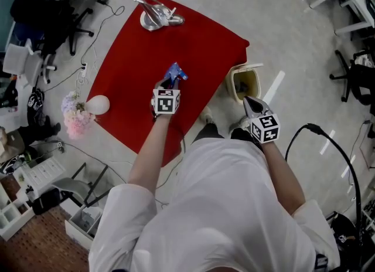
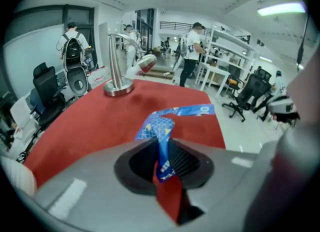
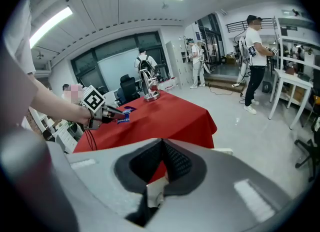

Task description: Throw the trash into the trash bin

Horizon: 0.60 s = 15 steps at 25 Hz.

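A crumpled blue snack wrapper (image 1: 175, 74) hangs above the red tablecloth (image 1: 193, 42), pinched in my left gripper (image 1: 171, 83), which is shut on it. In the left gripper view the wrapper (image 2: 161, 128) sticks up from between the pressed pads of that gripper (image 2: 163, 151). A beige trash bin (image 1: 245, 83) with a swing lid stands on the floor by the cloth's right corner. Just in front of the bin, my right gripper (image 1: 249, 102) is shut with nothing in it. The right gripper view shows its own pads (image 3: 172, 161) meeting, and the left gripper (image 3: 106, 112) with the wrapper (image 3: 124, 119) off to the left.
A metal stand (image 1: 156, 15) sits at the table's far end. Beside the table's left corner are a white balloon (image 1: 98, 104) and flowers (image 1: 76, 118). Office chairs (image 1: 358, 74) and a black cable (image 1: 328, 142) lie to the right. People stand in the background (image 2: 189, 51).
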Each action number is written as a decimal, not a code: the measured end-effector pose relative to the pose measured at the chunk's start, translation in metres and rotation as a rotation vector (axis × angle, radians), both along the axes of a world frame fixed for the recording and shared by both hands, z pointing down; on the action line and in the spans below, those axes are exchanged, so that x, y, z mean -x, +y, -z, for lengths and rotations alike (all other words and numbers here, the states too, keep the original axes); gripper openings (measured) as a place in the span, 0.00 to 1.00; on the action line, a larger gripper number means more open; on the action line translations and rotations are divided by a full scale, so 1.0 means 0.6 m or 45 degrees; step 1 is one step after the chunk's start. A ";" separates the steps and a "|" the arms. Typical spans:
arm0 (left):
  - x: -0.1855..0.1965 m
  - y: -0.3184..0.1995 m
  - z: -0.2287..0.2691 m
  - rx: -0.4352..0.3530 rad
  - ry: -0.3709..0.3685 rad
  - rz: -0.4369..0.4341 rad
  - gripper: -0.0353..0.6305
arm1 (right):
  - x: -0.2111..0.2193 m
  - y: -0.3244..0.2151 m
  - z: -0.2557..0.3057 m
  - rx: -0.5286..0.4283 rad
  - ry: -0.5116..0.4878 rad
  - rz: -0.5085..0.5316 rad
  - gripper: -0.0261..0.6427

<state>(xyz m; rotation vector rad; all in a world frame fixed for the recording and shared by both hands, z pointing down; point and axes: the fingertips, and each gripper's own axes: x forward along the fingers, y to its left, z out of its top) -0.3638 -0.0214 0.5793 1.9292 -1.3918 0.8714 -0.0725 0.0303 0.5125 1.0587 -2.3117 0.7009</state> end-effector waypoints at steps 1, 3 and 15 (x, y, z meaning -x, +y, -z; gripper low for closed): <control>-0.009 0.001 0.000 -0.006 -0.001 -0.004 0.16 | -0.007 0.004 0.000 0.001 -0.002 -0.003 0.04; -0.031 0.002 0.002 -0.013 0.001 -0.019 0.16 | -0.025 0.010 -0.001 0.002 -0.006 -0.013 0.04; -0.194 0.023 0.004 0.025 0.024 -0.137 0.16 | -0.132 0.040 -0.012 0.028 -0.033 -0.106 0.04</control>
